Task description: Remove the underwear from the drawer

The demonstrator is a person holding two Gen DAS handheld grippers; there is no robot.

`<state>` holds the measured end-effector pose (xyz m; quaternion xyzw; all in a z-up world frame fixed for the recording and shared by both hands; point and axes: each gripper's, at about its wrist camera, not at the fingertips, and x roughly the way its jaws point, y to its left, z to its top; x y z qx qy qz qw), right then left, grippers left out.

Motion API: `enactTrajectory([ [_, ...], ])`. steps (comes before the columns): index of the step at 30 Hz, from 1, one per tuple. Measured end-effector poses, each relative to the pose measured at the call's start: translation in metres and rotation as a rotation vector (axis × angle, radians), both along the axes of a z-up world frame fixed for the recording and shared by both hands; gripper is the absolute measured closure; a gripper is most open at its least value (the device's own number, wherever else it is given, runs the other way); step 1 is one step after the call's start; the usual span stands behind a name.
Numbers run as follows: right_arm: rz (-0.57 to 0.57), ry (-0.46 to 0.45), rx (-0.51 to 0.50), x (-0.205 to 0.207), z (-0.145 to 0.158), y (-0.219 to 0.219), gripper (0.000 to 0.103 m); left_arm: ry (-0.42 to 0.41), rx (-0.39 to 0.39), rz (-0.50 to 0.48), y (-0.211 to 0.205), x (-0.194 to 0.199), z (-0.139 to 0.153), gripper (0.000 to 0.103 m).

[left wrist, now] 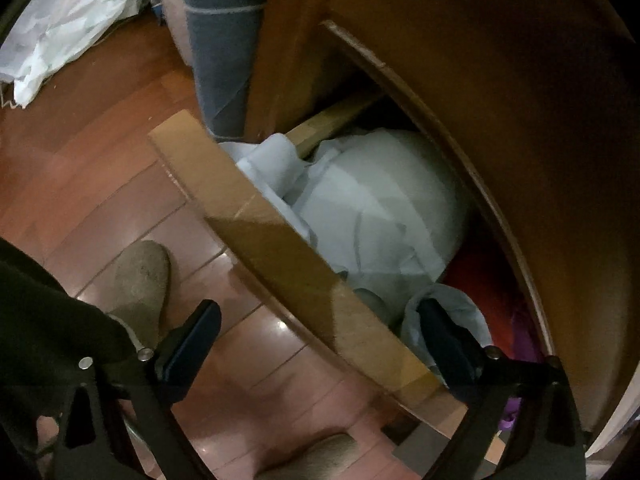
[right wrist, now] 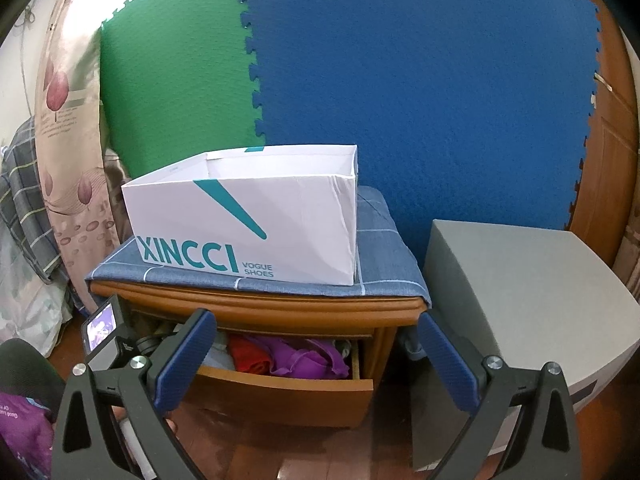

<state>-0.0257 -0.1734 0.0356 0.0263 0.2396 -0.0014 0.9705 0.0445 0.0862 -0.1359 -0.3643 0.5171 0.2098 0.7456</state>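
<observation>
Reddish wood floor (left wrist: 120, 168) lies under the open drawer (right wrist: 286, 390), where the pale underwear (left wrist: 380, 216) sits bunched, likely light, limp and best pinched at a raised fold, with the left gripper (left wrist: 320, 344) and right gripper (right wrist: 316, 356) jaws both wide, holding nothing.

The drawer (right wrist: 288, 390) stands only partly pulled out, so the way in is a narrow slot between its front panel (left wrist: 288, 248) and the nightstand's top edge (right wrist: 260, 312) overhanging it. Pale folded cloth (left wrist: 384, 208) fills most of that slot. The left gripper (left wrist: 320, 332) straddles the front panel, one finger inside, one outside. A grey box (right wrist: 528, 300) crowds the nightstand's right side.
</observation>
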Motion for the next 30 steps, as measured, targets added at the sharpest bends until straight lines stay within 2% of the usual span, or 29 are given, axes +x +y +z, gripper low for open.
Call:
enactTrajectory([
  [3, -0.002, 0.009, 0.005, 0.001, -0.001, -0.001, 0.0, -0.008, 0.032, -0.035, -0.012, 0.002, 0.016, 0.016],
  [4, -0.003, 0.011, 0.004, 0.001, -0.002, 0.0, 0.0, -0.021, 0.036, -0.049, -0.014, 0.006, 0.02, 0.022],
  [5, -0.003, 0.012, 0.004, 0.001, -0.002, -0.001, 0.0, -0.033, 0.043, -0.069, -0.016, 0.007, 0.022, 0.025],
  [18, -0.011, 0.033, 0.017, 0.008, -0.005, -0.003, 0.0, -0.038, 0.072, -0.063, -0.025, -0.012, 0.03, 0.026],
  [30, -0.014, 0.036, -0.003, 0.008, -0.006, 0.0, 0.0, -0.014, 0.07, -0.126, -0.021, -0.048, 0.042, 0.026],
])
